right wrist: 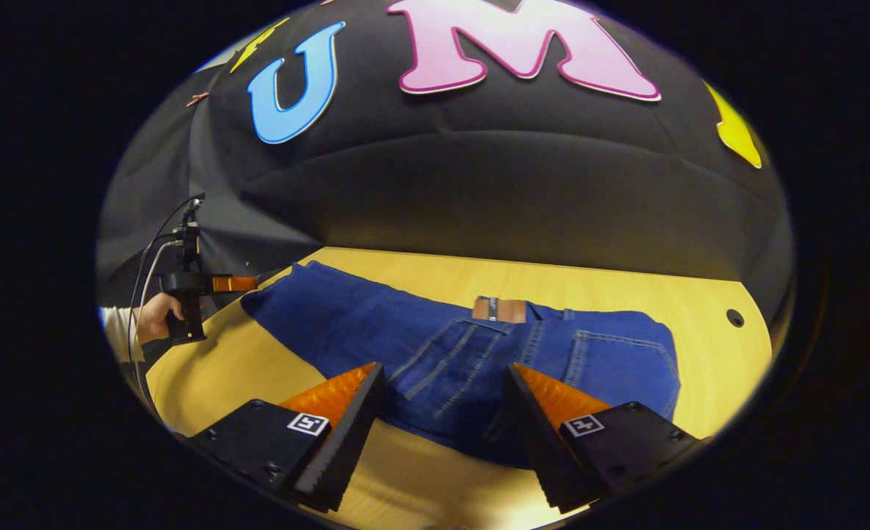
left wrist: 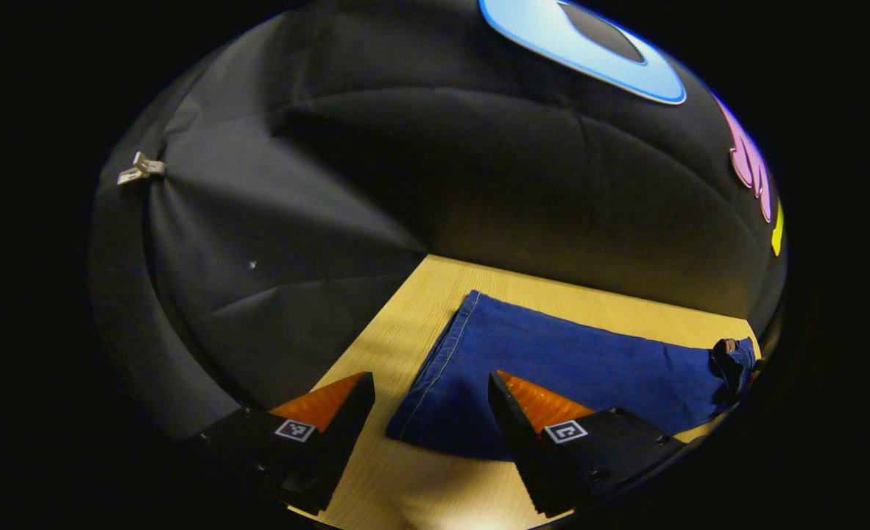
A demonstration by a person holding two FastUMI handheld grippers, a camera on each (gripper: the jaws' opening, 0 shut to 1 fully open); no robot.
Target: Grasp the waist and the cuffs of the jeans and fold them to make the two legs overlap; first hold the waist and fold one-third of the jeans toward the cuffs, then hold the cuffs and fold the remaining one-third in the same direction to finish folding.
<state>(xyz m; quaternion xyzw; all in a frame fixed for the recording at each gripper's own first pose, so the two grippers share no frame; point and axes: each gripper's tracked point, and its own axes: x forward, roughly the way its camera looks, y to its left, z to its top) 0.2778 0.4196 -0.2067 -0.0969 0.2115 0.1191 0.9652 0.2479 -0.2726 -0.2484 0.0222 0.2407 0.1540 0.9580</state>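
Observation:
Dark blue jeans (right wrist: 442,353) lie flat on the light wooden table (right wrist: 626,294). The waist end, with back pockets and a brown patch (right wrist: 499,309), is right in front of my right gripper (right wrist: 444,379), which stands open just above the cloth with nothing between its fingers. The leg runs off to the left, where a hand (right wrist: 151,316) holds my left gripper (right wrist: 232,283) by the cuffs. In the left gripper view the cuff end of the jeans (left wrist: 479,368) lies just ahead and slightly right of my open left gripper (left wrist: 428,390). The bunched waist (left wrist: 733,361) shows at the far right.
The black cloth wall (right wrist: 479,199) rises close behind the table's far edge. A small round hole (right wrist: 734,318) is in the tabletop right of the waist. A pale clip (left wrist: 140,169) is pinned on the wall at upper left. Bare wood (left wrist: 405,478) lies under the left gripper.

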